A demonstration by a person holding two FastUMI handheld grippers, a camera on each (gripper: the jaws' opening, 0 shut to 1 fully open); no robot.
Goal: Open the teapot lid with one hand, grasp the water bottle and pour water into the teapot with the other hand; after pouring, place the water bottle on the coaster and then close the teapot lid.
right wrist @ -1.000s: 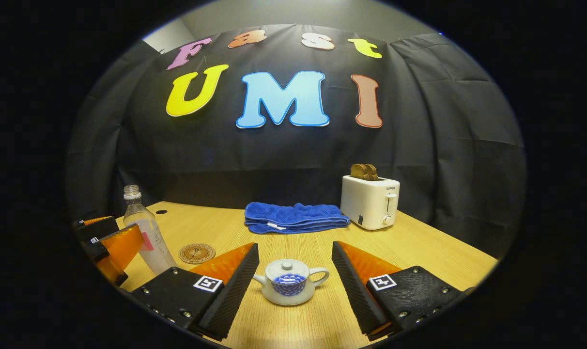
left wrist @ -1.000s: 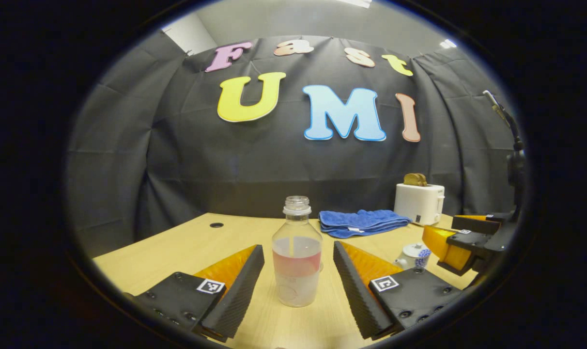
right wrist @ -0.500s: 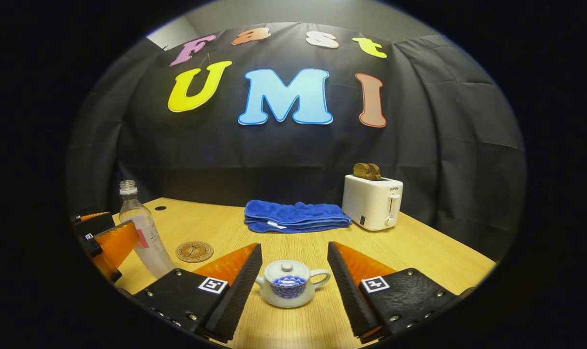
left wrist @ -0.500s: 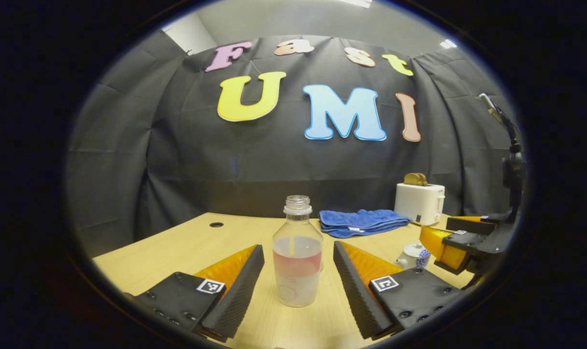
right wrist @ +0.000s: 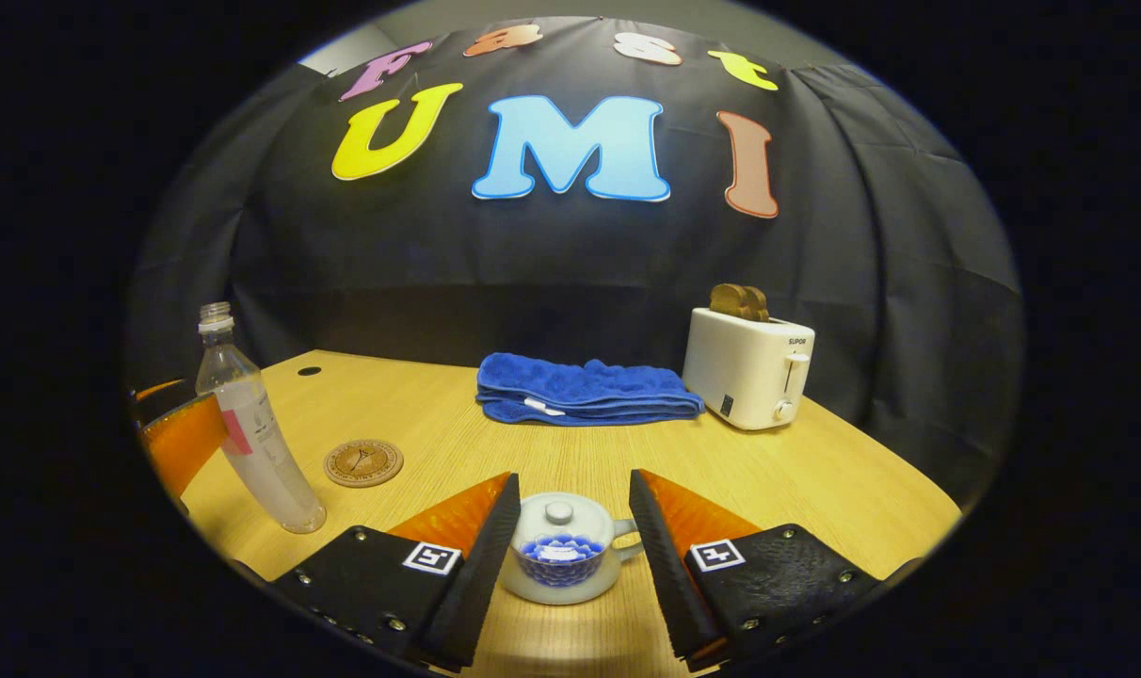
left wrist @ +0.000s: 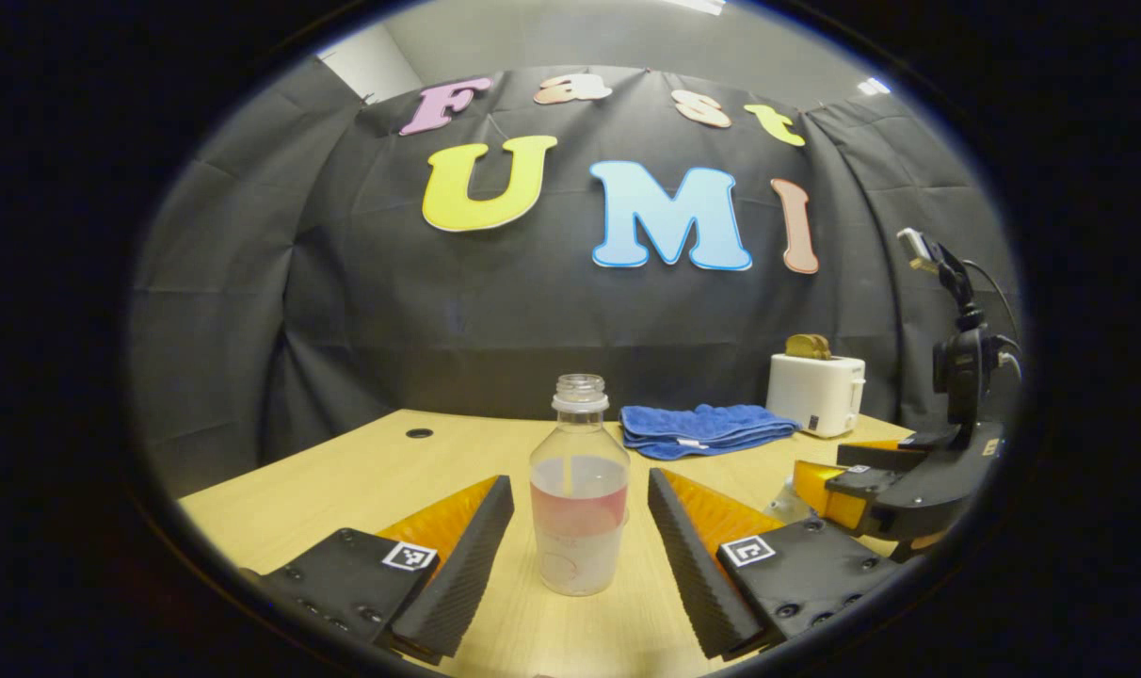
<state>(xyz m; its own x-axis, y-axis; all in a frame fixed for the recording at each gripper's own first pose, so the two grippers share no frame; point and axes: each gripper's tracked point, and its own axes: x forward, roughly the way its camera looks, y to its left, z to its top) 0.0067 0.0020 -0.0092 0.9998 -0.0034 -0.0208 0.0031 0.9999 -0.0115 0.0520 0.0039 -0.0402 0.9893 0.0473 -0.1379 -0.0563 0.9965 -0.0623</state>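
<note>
Clear plastic water bottle (left wrist: pixel 579 499) upright on table (left wrist: pixel 363 471), uncapped, between left gripper (left wrist: pixel 580 556) fingers, which are spread apart, no contact. Right gripper (right wrist: pixel 566 556) spread too, straddling lidded teapot (right wrist: pixel 561 551). Coaster (right wrist: pixel 363 462) at 10 o'clock from teapot, near bottle.

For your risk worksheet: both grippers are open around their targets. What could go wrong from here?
1. The uncapped water bottle stands between the left gripper fingers; an off-centre close could tip it and spill.
2. The right gripper straddles the teapot body, not the lid knob; closing there might shove the pot.
</note>
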